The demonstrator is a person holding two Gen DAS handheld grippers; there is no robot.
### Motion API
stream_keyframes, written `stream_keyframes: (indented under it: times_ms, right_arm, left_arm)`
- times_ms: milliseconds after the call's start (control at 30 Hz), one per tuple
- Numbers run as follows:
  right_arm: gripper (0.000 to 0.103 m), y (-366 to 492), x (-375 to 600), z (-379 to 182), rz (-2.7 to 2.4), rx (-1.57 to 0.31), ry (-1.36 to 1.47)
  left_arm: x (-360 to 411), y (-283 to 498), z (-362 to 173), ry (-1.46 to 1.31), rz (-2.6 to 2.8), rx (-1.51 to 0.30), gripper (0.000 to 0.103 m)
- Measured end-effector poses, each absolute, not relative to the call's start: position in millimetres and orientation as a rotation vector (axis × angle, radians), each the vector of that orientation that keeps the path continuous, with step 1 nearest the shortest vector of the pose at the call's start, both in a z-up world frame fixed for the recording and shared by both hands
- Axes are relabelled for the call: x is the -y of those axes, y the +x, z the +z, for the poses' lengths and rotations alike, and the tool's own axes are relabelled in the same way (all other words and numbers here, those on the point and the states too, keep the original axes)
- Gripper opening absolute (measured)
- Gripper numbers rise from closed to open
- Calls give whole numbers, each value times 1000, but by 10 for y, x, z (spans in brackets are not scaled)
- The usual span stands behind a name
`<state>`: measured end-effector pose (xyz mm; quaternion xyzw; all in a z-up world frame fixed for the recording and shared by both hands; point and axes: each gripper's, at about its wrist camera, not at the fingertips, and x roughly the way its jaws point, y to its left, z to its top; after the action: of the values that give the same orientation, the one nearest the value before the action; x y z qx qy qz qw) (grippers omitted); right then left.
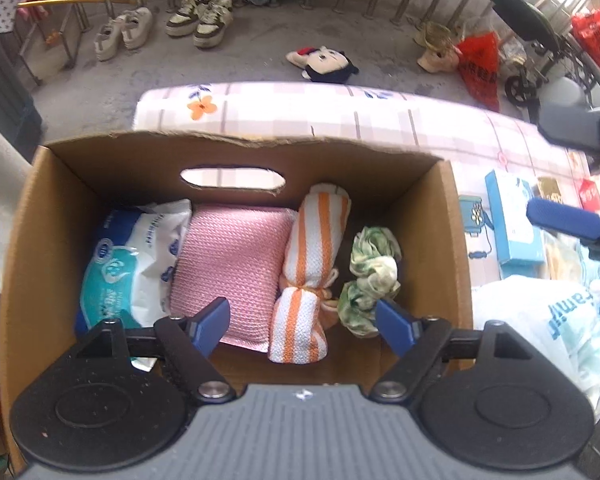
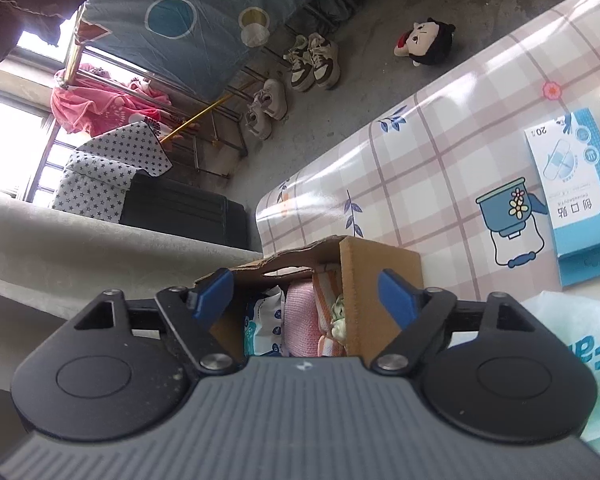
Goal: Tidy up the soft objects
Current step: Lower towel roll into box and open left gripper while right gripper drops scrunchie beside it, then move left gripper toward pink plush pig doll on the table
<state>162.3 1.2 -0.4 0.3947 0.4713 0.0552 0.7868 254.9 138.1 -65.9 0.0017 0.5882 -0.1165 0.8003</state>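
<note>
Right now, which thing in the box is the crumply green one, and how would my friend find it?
Look in the cardboard box on the checked tablecloth. Four soft things sit side by side; go to the right end, past the orange-striped towel roll. The green-and-white scrunchie lies there, the only small ruffled ring, unlike the smooth pink cloth and tissue pack.

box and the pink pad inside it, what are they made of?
Box: corrugated cardboard, matte brown, with a torn, ragged top edge and a punched handle slot. Pink pad: looks like woven or knitted fabric, soft and matte, going by its ribbed weave; filling unknown.
</note>
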Motion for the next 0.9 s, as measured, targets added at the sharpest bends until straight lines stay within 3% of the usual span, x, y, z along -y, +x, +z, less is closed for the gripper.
stream_keyframes:
  times_ms: [533,900]
  right_arm:
    - [89,1094,639,187,314,-985,944]
    - [90,558,2604,795,264,-931,888]
  left_arm:
    - [-825,2066,270,-24,-82,-1146,84]
    - [475,1521,755,-138,-127,-1065,84]
